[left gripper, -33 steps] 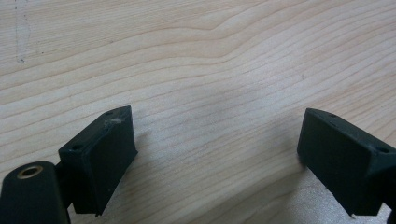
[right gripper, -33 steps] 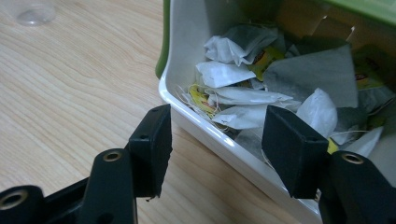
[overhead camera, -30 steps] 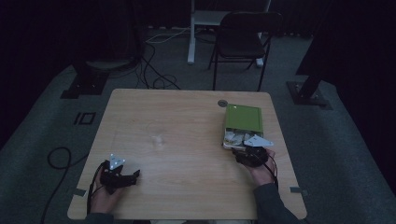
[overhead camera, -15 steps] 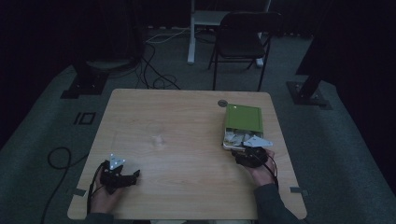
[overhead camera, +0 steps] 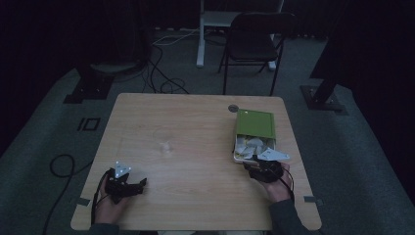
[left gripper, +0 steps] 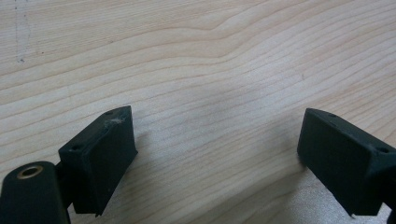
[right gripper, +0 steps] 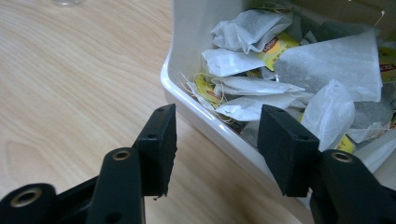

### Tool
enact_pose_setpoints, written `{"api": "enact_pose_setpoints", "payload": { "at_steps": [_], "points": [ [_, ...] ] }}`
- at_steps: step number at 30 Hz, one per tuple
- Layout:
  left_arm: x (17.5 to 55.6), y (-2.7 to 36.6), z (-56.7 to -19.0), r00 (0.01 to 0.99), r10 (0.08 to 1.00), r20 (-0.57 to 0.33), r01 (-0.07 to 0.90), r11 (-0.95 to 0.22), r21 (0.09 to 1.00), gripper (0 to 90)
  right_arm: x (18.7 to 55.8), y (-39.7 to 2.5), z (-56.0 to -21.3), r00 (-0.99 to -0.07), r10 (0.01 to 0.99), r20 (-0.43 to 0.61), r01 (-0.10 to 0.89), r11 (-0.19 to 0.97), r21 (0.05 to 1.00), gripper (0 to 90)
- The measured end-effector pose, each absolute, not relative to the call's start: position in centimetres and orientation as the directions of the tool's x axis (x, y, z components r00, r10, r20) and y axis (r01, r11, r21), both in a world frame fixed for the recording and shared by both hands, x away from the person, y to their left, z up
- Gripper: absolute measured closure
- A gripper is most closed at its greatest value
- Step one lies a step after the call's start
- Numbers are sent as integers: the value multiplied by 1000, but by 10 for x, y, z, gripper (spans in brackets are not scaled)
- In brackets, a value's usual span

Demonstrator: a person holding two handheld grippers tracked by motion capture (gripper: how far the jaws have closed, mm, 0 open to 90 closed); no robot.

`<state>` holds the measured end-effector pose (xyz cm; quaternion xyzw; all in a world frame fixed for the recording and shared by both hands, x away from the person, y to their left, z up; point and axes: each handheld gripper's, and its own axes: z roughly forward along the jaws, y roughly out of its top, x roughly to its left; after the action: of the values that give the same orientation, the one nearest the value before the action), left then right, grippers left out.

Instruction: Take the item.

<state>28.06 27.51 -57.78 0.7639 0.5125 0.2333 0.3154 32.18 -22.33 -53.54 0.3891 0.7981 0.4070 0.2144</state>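
Observation:
A white box with a green lid half slid back stands at the table's right side. It holds several white tea bags with yellow tags. My right gripper sits at the box's near end, open, its jaws straddling the near rim of the white box. My left gripper rests low over bare wood near the front left corner, open with nothing between its jaws. In the left gripper view its fingertips stand wide apart above the tabletop.
The wooden table has a small dark round mark near its back edge and a faint clear object near its middle. A black chair stands behind the table, with cables on the floor.

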Motion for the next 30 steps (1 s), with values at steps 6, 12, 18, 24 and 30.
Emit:
{"api": "enact_pose_setpoints", "payload": {
  "at_steps": [6, 12, 18, 24, 30],
  "points": [
    [281, 275, -578, 366, 930, 33, 636, -276, 721, 121, 309, -227, -533, -628, 778, -17, 440, 374, 816, 612],
    [281, 275, -578, 366, 930, 33, 636, -276, 721, 121, 309, -231, -526, -559, 829, -25, 428, 314, 847, 755],
    [281, 275, -578, 366, 930, 33, 636, -276, 721, 121, 310, -227, -520, -477, 875, -80, 412, 304, 859, 780],
    [281, 275, -578, 366, 930, 33, 636, -276, 721, 121, 314, -217, -523, -367, 914, -176, 421, 331, 844, 794],
    [281, 275, -578, 366, 930, 33, 636, -276, 721, 121, 318, -211, -525, -301, 929, -216, 433, 335, 837, 784]
  ]
}}
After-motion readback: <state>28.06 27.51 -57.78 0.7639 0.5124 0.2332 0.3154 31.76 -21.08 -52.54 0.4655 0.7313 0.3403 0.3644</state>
